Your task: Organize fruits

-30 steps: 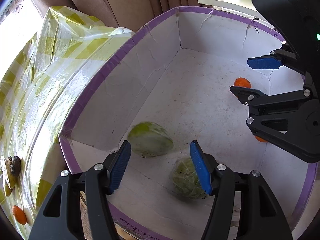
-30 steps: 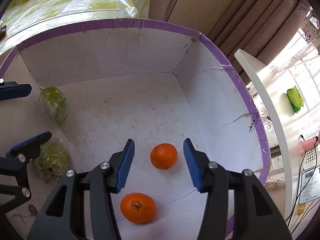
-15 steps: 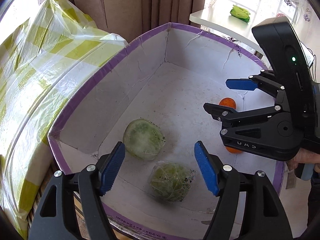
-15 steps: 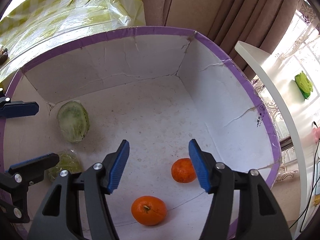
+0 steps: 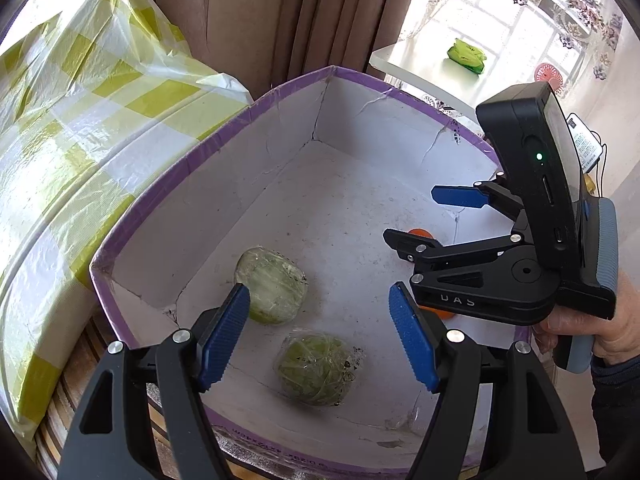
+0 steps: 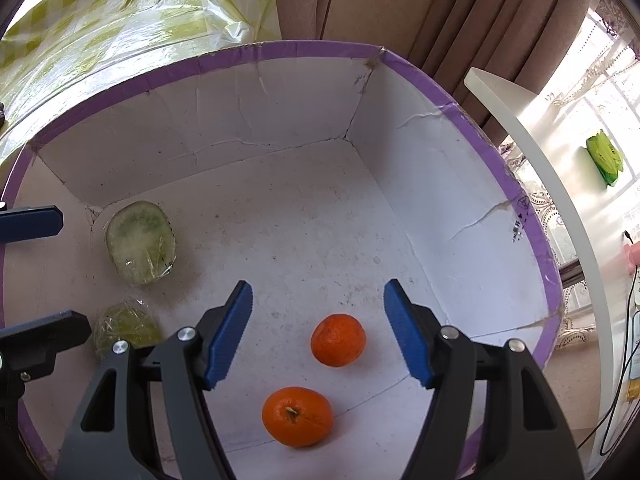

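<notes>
Nearest the cameras, the left claw (image 5: pixel 320 336) hangs wide and empty above two film-wrapped green pieces, the near wrapped green (image 5: pixel 318 368) and the far wrapped green (image 5: pixel 272 290), which lie close together at the left end of the purple-rimmed box (image 6: pixel 320 50). Over the right end, the right claw (image 6: pixel 318 330) is equally wide and empty above the near orange (image 6: pixel 298 416) and the far orange (image 6: pixel 338 340). Sorting looks largely done: greens sit on one side, oranges on the other, with bare floor between. Beyond the box lie a checkered plastic cover (image 5: pixel 72 120), curtains and a white table (image 5: pixel 432 72) carrying a green packet (image 5: pixel 466 56); whether that belongs to the task is unclear.
</notes>
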The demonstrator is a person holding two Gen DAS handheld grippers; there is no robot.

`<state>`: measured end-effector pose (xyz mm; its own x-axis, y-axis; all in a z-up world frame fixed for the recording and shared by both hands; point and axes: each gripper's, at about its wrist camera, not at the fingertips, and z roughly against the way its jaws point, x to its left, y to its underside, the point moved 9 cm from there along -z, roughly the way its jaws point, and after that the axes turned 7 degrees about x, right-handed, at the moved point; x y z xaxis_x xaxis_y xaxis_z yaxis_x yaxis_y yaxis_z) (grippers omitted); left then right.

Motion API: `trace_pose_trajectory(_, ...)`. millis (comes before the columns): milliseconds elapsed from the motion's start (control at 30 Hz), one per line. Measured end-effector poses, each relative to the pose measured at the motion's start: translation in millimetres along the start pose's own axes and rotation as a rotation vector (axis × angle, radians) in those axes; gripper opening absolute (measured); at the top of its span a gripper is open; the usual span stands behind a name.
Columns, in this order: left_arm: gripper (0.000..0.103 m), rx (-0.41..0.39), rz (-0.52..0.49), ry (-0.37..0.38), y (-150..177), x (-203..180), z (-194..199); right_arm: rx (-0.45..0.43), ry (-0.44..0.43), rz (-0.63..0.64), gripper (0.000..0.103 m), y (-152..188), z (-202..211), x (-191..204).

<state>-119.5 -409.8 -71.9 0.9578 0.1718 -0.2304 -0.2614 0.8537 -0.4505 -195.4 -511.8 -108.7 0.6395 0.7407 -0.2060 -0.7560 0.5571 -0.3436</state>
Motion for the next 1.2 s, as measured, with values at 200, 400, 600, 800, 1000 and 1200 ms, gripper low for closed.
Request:
trace_pose_trajectory(200,0.069,0.030,0.010,0.006,0,-1,-1,0.031,0.011,-0.004,0.068,2,-4,1)
trace_pose_trajectory(400,0.069,0.052,0.010,0.017,3,-3,0,0.030,0.026,0.001,0.069,-1,5,5)
trace_pose_trajectory(600,0.069,0.041,0.015,0.030,3,-3,8,0.009,0.042,0.010,0.069,-6,21,9)
trace_pose_trajectory(800,0.069,0.029,0.024,0.033,1,-2,16,-0.011,0.049,0.023,0.070,-11,36,17)
trace_pose_trajectory(1000,0.069,0.023,0.033,0.017,0,2,22,-0.028,0.050,0.029,0.070,-14,50,21)
trace_pose_trajectory(1200,0.069,0.015,0.047,-0.021,0,8,28,-0.044,0.047,0.038,0.070,-18,56,24)
